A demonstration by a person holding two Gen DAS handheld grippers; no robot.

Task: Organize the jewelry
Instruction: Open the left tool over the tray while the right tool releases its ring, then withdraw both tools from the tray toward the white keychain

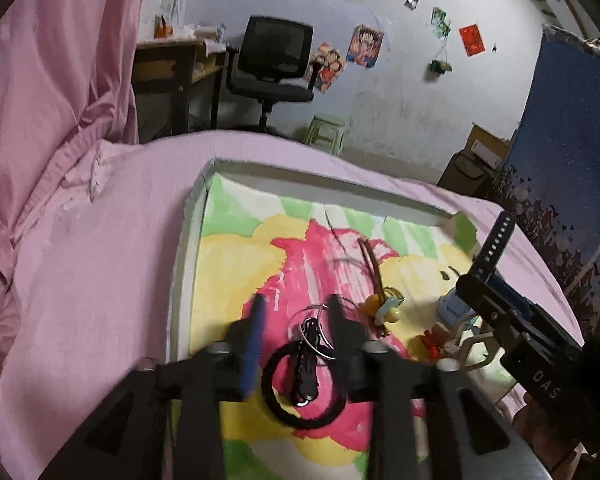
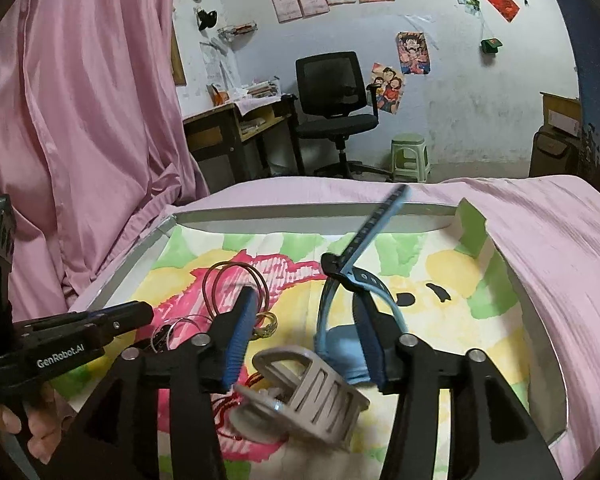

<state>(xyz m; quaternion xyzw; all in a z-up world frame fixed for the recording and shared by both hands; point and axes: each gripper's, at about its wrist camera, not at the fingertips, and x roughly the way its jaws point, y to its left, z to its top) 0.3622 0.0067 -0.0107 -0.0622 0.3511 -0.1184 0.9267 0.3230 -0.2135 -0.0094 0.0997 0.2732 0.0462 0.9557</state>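
A shallow box (image 1: 188,216) with a colourful cartoon lining lies on the pink bed. In the left wrist view my left gripper (image 1: 296,308) is open above a black hair tie (image 1: 276,396) and a black clip on thin metal rings (image 1: 306,360). A yellow charm on a brown cord (image 1: 380,304) lies to its right. In the right wrist view my right gripper (image 2: 304,300) is open over the box (image 2: 540,320). A blue watch (image 2: 340,340) lies by its right finger, strap sticking up. A grey hair claw (image 2: 300,396) lies between the fingers, nearer the camera. Brown bangles (image 2: 232,284) and a gold ring (image 2: 266,326) lie by the left finger.
The pink sheet (image 1: 92,280) surrounds the box. A pink curtain (image 2: 80,120) hangs on the left. A desk (image 2: 236,132), black office chair (image 2: 336,96) and green stool (image 2: 410,156) stand beyond the bed. The left gripper body (image 2: 60,344) shows at the right view's left edge.
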